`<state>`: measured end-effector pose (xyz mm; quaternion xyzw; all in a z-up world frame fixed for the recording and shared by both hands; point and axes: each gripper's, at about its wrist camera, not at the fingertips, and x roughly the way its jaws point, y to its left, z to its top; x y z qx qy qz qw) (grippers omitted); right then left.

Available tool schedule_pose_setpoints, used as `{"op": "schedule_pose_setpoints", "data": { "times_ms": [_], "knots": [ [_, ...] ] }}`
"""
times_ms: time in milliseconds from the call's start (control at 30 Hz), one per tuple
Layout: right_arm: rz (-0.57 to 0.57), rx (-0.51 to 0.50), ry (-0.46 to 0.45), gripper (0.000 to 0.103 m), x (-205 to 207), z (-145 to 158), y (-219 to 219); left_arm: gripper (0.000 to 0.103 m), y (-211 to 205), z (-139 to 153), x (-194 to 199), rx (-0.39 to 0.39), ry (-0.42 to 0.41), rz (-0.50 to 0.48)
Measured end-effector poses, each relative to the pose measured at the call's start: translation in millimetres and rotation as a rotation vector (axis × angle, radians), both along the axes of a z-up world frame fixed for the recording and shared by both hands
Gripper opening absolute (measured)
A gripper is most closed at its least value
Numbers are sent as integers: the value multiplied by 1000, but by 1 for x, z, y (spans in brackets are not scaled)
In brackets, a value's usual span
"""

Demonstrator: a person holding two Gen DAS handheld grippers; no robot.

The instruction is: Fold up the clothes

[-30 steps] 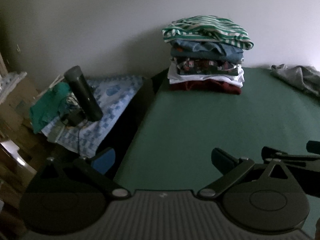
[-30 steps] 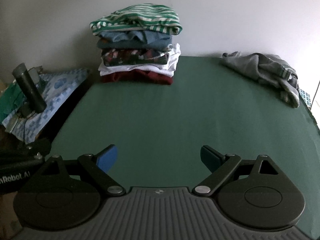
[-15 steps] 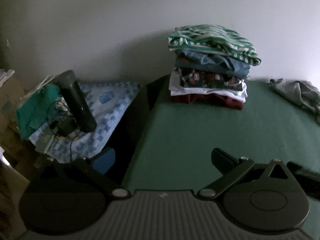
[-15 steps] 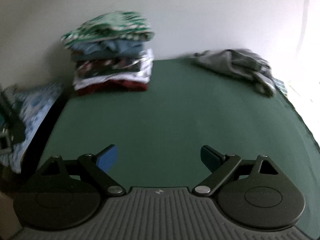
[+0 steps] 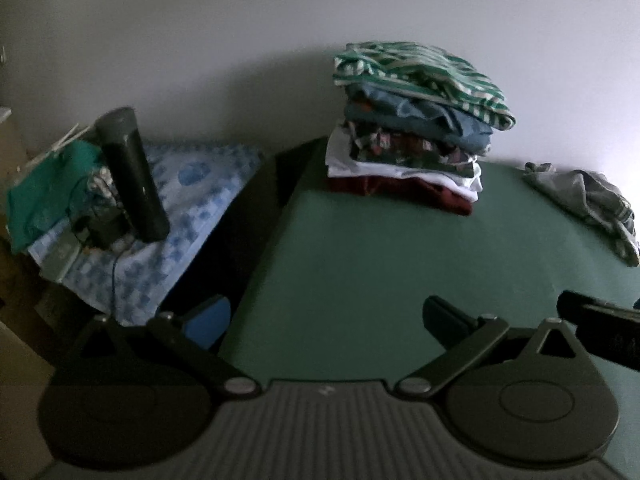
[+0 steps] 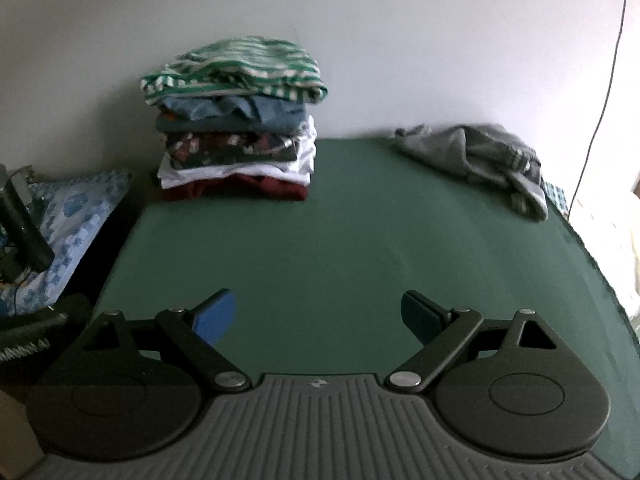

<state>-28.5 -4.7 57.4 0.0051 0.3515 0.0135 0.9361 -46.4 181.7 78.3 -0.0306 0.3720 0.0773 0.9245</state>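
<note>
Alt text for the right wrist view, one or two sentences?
Open right gripper hovers empty above a dark green table cover. Against the white wall stand a stack of folded clothes topped by a green-and-white striped shirt and, rightward, a crumpled grey garment.

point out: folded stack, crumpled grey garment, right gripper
folded stack (image 6: 236, 128), right wrist view, on the middle layers' front edge.
crumpled grey garment (image 6: 476, 156), right wrist view, on its bunched middle.
right gripper (image 6: 318, 314), right wrist view, midway between fingertips.
</note>
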Motion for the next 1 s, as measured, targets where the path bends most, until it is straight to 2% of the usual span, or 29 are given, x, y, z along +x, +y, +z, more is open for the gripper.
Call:
{"op": "schedule_pose_setpoints", "data": {
  "times_ms": [133,200,333,1000],
  "knots": [
    [27,-13,-11,92,0,4,5,102,-3,-3,3,11,35,-16],
    [31,-9,-16,92,0,5,6,102,0,-2,2,-44,26,-29],
    [31,-16,-21,92,1,6,7,102,2,-1,1,-59,3,-16],
    [-24,3,-1,92,-1,6,-3,102,-18,-3,5,-20,25,-44]
  ]
}}
